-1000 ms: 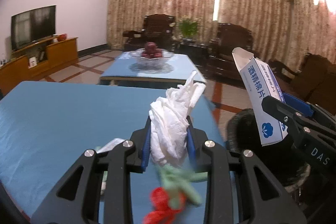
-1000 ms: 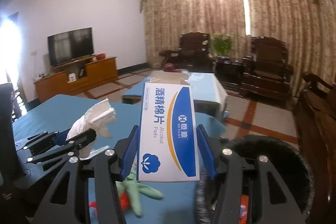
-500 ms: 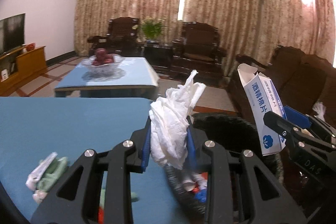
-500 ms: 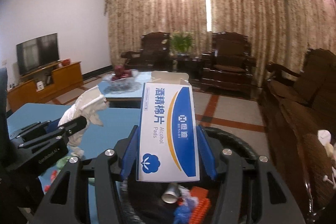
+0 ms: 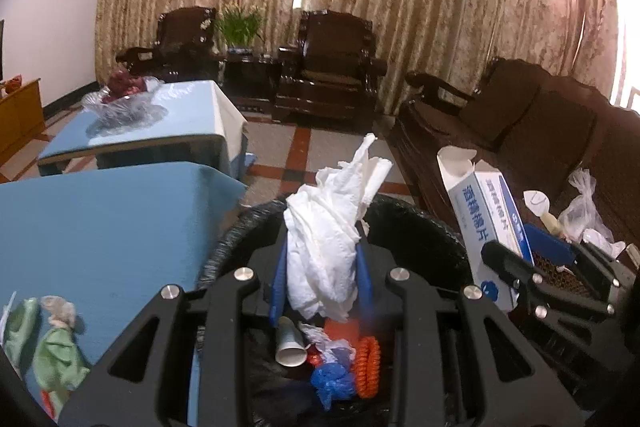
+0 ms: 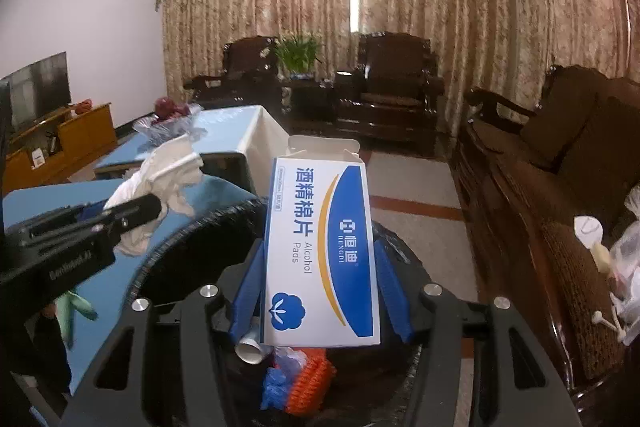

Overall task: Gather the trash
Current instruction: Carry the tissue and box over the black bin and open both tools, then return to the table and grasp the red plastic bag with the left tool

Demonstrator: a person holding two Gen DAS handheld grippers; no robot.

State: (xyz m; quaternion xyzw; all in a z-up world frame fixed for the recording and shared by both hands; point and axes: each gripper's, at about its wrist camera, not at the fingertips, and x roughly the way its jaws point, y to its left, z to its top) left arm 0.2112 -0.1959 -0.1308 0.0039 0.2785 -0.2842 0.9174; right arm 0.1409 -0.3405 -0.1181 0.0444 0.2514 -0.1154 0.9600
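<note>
My left gripper (image 5: 320, 267) is shut on a crumpled white tissue (image 5: 328, 235) and hangs over the black-lined trash bin (image 5: 416, 227). My right gripper (image 6: 320, 291) is shut on an open white-and-blue alcohol pads box (image 6: 320, 251), held upright above the same trash bin (image 6: 192, 251). Each view shows the other gripper beside it: the alcohol pads box (image 5: 484, 223) at the right, the tissue (image 6: 160, 179) at the left. Inside the bin lie a paper cup (image 5: 290, 341), a blue scrap (image 5: 332, 383) and an orange piece (image 5: 366, 367).
The blue-covered table (image 5: 100, 227) edge borders the bin on the left, with green and red scraps (image 5: 56, 351) on it. A dark wooden sofa (image 6: 560, 227) with plastic bags (image 5: 580, 211) stands at the right. A second blue table with a fruit bowl (image 5: 128, 103) is beyond.
Both grippers have swung right from above the blue table to over the trash bin and dipped lower. Each keeps its hold; the bin's contents have come into view.
</note>
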